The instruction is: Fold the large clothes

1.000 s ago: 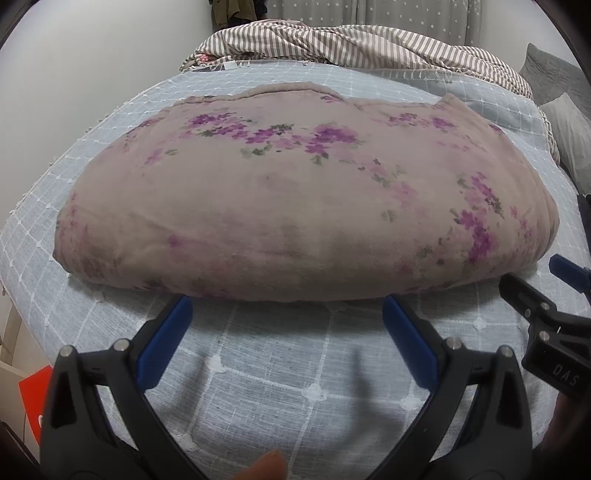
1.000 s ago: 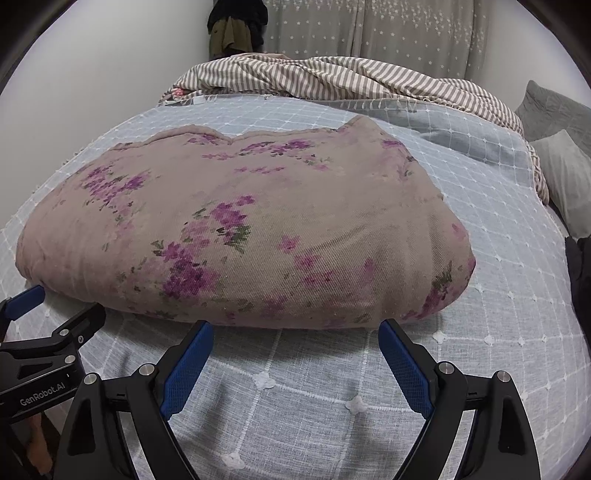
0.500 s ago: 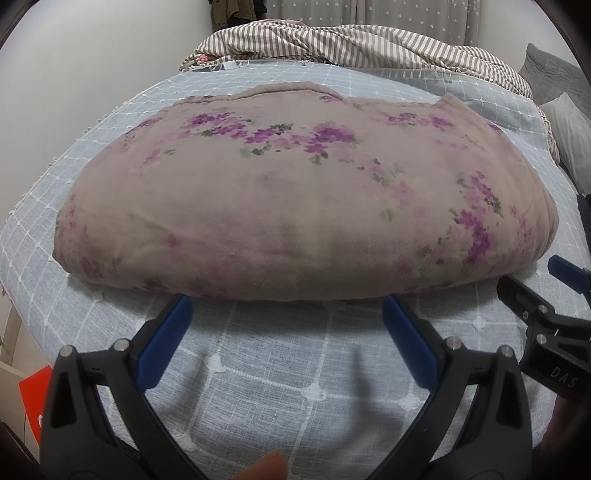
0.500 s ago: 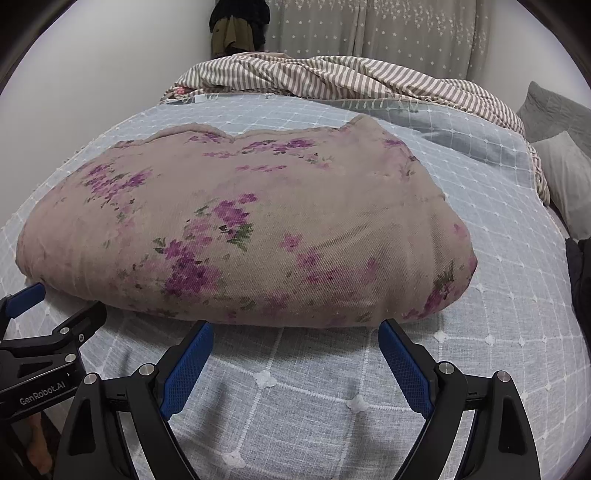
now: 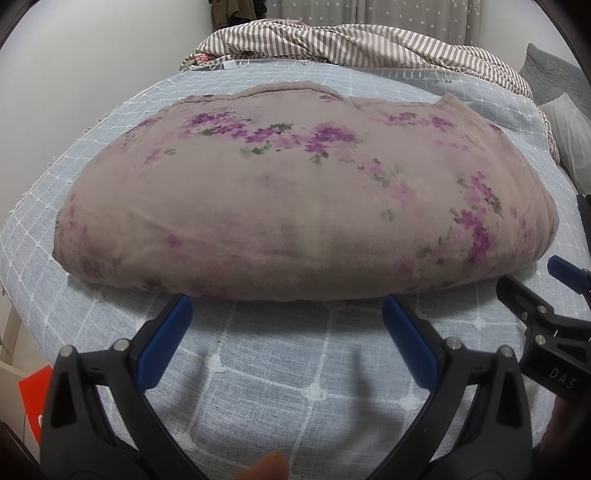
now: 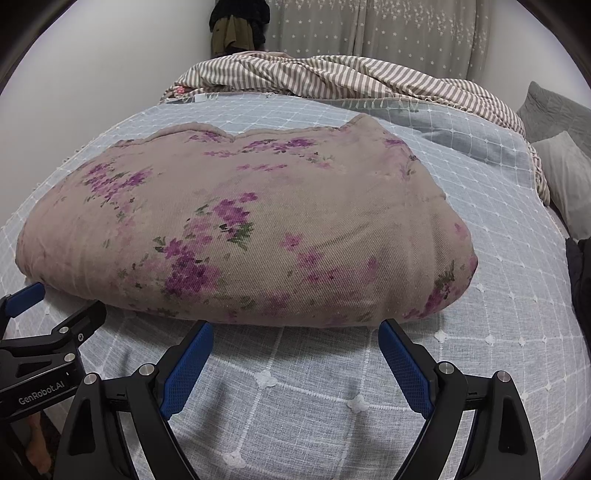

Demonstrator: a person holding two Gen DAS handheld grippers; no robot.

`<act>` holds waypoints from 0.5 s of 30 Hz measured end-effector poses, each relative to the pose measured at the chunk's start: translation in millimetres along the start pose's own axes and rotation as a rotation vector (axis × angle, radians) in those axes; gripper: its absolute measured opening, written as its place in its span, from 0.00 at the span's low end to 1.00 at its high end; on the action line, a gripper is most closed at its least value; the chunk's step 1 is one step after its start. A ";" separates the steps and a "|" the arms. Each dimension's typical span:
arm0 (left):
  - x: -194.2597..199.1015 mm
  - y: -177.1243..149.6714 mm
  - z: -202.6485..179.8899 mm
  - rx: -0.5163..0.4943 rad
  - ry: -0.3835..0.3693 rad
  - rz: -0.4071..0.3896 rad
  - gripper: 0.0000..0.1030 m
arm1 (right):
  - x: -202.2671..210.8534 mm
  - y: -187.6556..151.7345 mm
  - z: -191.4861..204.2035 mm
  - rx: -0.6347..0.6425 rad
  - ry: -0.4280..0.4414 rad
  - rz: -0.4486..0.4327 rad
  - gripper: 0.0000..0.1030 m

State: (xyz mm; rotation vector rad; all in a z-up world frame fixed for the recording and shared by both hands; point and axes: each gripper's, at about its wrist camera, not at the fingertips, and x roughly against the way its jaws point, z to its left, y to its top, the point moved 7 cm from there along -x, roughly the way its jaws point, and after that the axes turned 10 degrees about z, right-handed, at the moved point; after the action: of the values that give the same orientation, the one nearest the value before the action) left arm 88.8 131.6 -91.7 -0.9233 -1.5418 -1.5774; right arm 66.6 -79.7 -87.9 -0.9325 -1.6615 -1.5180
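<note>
A thick mauve blanket with purple flowers [image 5: 295, 206] lies folded into a wide pad on the blue-grey checked bedspread [image 5: 288, 373]. In the right wrist view the same blanket [image 6: 251, 236] fills the middle. My left gripper [image 5: 286, 306] stands open just short of the blanket's near folded edge, nothing between its blue pads. My right gripper [image 6: 295, 332] is open too, close to the near edge toward the blanket's right end. Each gripper shows at the side of the other's view: the right gripper [image 5: 532, 280], the left gripper [image 6: 55, 306].
A striped brown-and-white duvet [image 5: 351, 44] is bunched along the far side of the bed. Grey pillows [image 6: 561, 173] lie at the right. A white wall [image 5: 92, 55] runs along the left, a curtain [image 6: 369, 29] behind. A red object [image 5: 35, 398] sits below the bed's left edge.
</note>
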 end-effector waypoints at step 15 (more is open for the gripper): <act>-5.8 -3.5 0.3 0.000 -0.013 0.028 0.99 | -0.2 -0.3 0.5 0.001 -0.001 0.001 0.89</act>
State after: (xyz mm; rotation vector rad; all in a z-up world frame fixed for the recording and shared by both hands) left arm 88.5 132.1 -98.4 -0.9530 -1.5315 -1.5552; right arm 66.5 -79.3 -88.3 -0.9337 -1.6617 -1.5164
